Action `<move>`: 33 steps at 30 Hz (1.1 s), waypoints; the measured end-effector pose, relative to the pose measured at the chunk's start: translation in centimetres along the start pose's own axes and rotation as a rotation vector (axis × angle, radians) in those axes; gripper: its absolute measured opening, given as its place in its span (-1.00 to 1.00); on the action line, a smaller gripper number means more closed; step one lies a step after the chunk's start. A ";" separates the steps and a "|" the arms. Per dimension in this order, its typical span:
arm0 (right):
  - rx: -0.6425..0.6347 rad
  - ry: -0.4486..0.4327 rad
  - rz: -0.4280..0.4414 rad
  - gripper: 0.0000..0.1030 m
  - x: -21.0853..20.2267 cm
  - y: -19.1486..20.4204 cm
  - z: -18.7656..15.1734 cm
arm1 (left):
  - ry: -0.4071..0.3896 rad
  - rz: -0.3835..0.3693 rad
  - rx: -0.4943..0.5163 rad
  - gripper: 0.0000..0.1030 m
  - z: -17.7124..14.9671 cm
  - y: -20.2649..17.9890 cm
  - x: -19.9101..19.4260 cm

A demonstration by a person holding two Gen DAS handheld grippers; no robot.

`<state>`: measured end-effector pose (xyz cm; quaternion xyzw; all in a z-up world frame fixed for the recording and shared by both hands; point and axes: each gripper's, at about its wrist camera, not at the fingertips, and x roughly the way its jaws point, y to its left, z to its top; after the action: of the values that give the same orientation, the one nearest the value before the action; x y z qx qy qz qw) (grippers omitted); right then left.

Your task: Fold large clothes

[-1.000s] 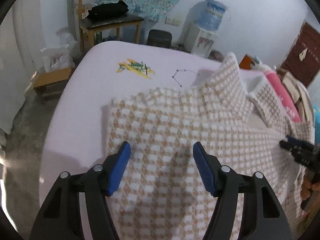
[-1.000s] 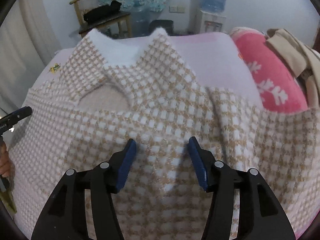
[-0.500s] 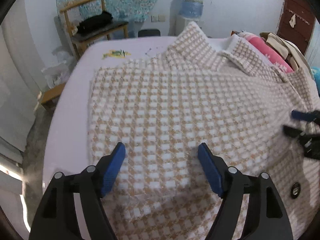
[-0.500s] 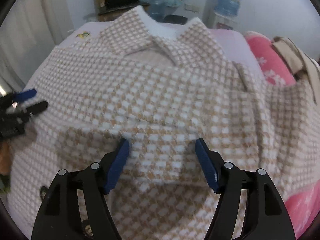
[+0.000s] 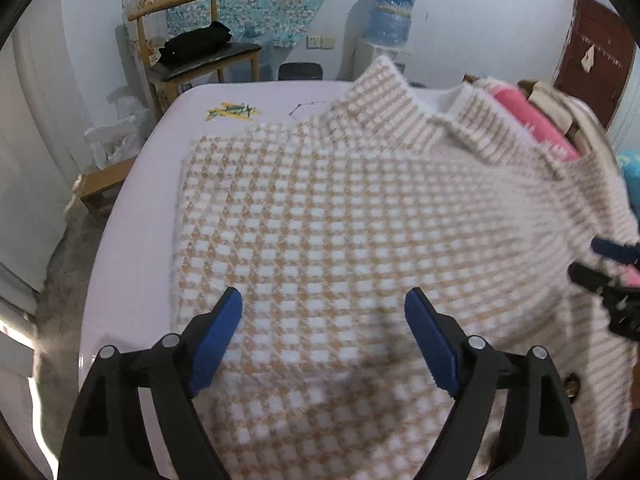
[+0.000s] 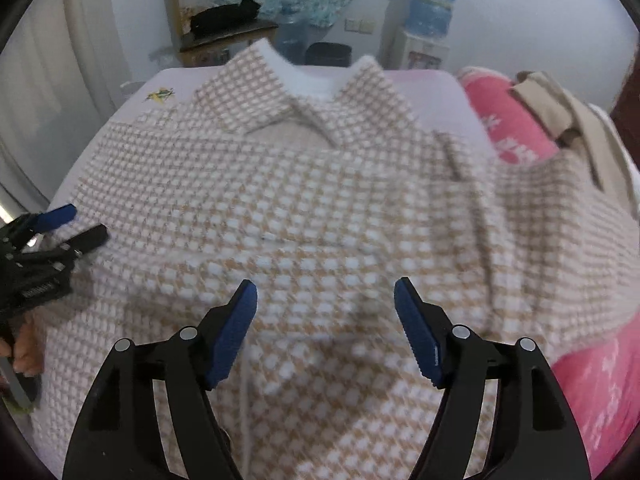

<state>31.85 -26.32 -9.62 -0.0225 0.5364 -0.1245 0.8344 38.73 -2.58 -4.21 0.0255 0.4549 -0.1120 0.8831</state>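
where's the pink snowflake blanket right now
The pink snowflake blanket lies along the right side of the bed in the right wrist view, beside the checked coat, with a beige garment on top of it.

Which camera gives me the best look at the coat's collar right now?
The right wrist view: the coat's collar sits near the centre, both points and the white lining visible. The left wrist view shows the collar from the side, toward the upper right, partly blurred.
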 end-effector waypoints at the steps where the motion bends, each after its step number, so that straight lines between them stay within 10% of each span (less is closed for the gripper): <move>1: 0.004 0.011 -0.002 0.36 0.3 -0.1 -0.4 | -0.001 0.001 0.006 0.71 0.0 -0.2 0.0; 9: 0.036 0.103 -0.012 0.84 2.7 -1.0 -2.8 | 0.056 0.037 0.045 0.89 -0.6 -1.2 2.0; 26: 0.038 0.087 0.076 0.84 0.4 -3.7 -3.9 | 0.055 0.047 0.045 0.89 -0.7 -1.2 2.2; 33: 0.198 -0.041 0.057 0.84 -5.7 -12.6 -4.2 | 0.051 0.059 0.051 0.89 -0.7 -1.4 2.3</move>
<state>23.49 -36.84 -4.15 0.0729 0.5046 -0.1529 0.8466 39.17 -4.29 -6.37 0.0643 0.4735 -0.0970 0.8731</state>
